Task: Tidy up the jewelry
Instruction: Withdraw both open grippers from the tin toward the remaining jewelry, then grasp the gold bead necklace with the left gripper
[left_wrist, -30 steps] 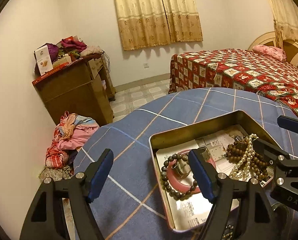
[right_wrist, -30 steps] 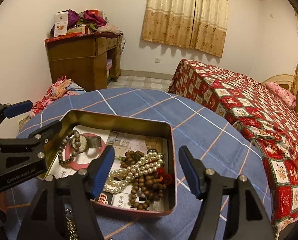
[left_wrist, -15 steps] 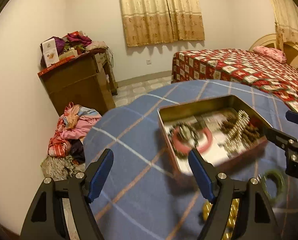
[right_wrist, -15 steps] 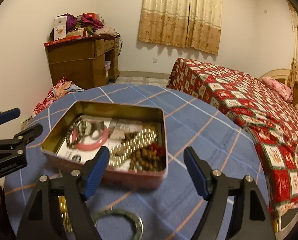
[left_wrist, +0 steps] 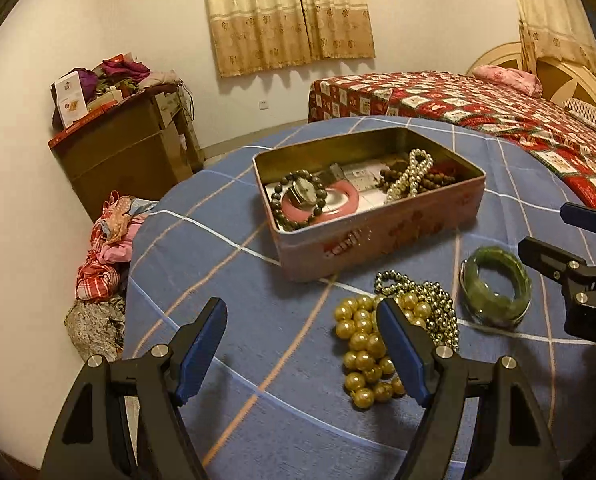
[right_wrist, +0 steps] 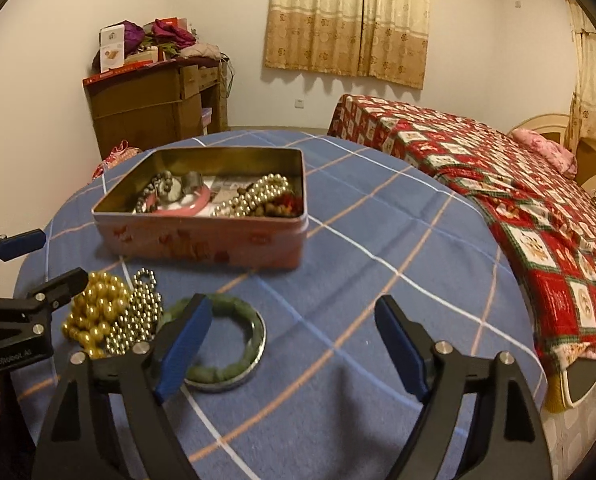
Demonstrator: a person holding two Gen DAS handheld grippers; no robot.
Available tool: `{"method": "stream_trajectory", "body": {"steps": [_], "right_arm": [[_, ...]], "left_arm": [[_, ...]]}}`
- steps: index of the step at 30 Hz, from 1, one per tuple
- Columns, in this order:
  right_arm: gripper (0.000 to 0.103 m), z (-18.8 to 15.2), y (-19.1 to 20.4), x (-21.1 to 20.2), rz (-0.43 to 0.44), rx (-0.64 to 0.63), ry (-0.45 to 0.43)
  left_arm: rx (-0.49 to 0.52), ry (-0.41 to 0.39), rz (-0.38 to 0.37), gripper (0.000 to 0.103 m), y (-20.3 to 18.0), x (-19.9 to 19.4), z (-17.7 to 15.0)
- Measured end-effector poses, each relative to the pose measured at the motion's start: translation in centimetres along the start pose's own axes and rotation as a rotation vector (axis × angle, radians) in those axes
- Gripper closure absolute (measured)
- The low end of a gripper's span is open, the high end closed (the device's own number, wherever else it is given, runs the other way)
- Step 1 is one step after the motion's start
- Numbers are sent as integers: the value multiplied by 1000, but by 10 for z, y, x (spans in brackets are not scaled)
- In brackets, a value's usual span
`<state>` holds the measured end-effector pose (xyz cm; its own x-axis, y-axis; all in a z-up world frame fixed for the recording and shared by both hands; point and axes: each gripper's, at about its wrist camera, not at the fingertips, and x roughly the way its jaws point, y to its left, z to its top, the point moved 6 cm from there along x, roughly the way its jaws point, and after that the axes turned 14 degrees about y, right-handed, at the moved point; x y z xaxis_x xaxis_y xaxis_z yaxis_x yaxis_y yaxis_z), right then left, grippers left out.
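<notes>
An open pink tin [left_wrist: 378,236] [right_wrist: 202,236] on the blue plaid tablecloth holds a pink bangle [left_wrist: 338,200], a dark bead bracelet, a white pearl string [left_wrist: 412,172] and brown beads. In front of it lie a gold pearl necklace [left_wrist: 362,344] [right_wrist: 94,312], a small silver-gold bead chain [left_wrist: 438,300] [right_wrist: 138,320] and a green bangle [left_wrist: 496,286] [right_wrist: 226,340]. My left gripper [left_wrist: 302,344] is open and empty, just left of the gold pearls. My right gripper [right_wrist: 294,344] is open and empty, its left finger over the green bangle.
The round table's edge [left_wrist: 138,248] drops off at the left. A wooden dresser [left_wrist: 126,152] with clutter and a pile of clothes [left_wrist: 106,248] stand by the left wall. A bed with a red quilt [right_wrist: 518,200] lies to the right.
Both grippers pulled back and up from over the tin. The loose necklaces and green bangle in front of the tin have come into view.
</notes>
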<state>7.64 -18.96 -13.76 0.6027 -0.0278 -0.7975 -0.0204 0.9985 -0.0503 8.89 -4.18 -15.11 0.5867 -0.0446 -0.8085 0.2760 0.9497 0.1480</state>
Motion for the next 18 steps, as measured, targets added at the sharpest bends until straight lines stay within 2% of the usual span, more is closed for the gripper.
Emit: {"method": "stream_trajectory", "body": {"steps": [13,15,16,17,18], "right_arm": [[16,0,0,2,-10,-2,-9],[16,-1,0,2,-10,-6,-8],[16,-1,0,2,-9,-7,-8],[16,-2,0,2,-9,-8,-8],[16,-2,0,2,-8,-7,-8]], "left_arm": [[43,6,-23,26,-12,1,-4],[47,13,-46,27,-14,4,-5],[48,17,-56,29,-15,5,-6],[48,22,-79,40,-15,6,-6],[47,28,-90,60,-16,7,-6]]}}
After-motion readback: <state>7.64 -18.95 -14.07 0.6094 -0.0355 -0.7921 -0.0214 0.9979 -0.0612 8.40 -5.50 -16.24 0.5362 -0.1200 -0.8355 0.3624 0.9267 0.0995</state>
